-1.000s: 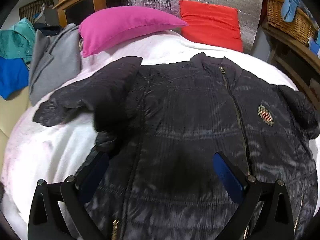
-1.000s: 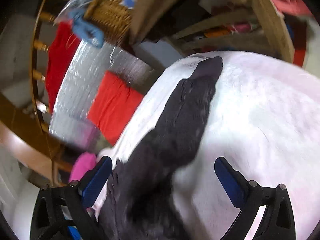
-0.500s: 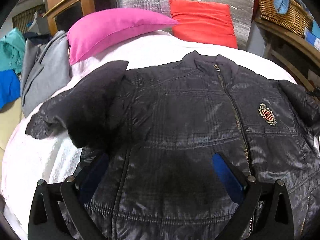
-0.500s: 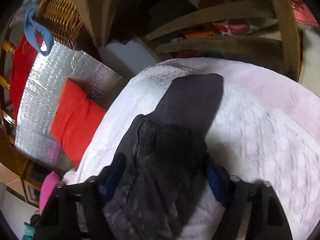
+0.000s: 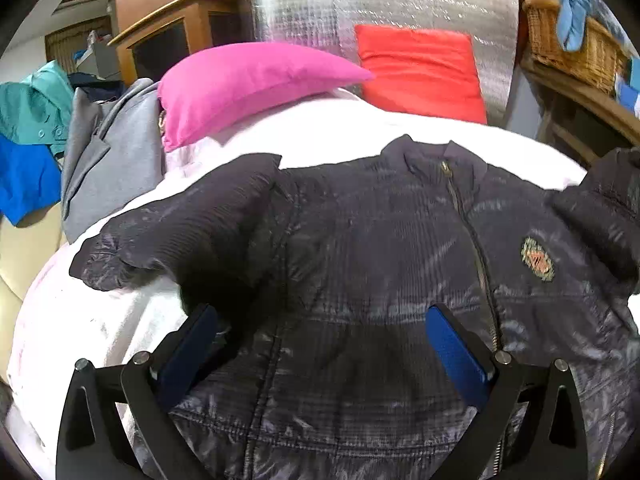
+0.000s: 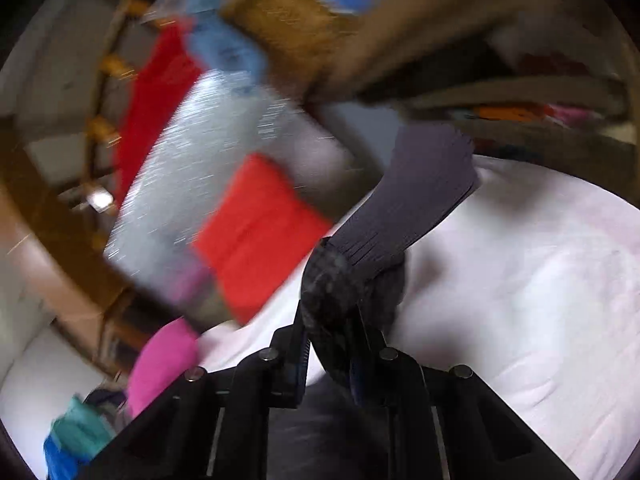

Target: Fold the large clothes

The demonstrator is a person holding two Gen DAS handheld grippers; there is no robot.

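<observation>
From the left wrist, the left claw [image 5: 320,344] hangs spread over the dark jacket [image 5: 380,280], which lies zipped, front up, across the white bed [image 5: 80,320]. From the right wrist, the right claw [image 6: 330,360] pinches the jacket's sleeve [image 6: 400,208], its ribbed cuff lifted above the bed's far edge.

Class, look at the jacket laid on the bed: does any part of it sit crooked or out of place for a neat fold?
Yes. The jacket lies zipped and front up, but one sleeve is bunched and doubled back on itself. The other sleeve is lifted off the bed, pinched in the right gripper. The left gripper hovers open.
</observation>
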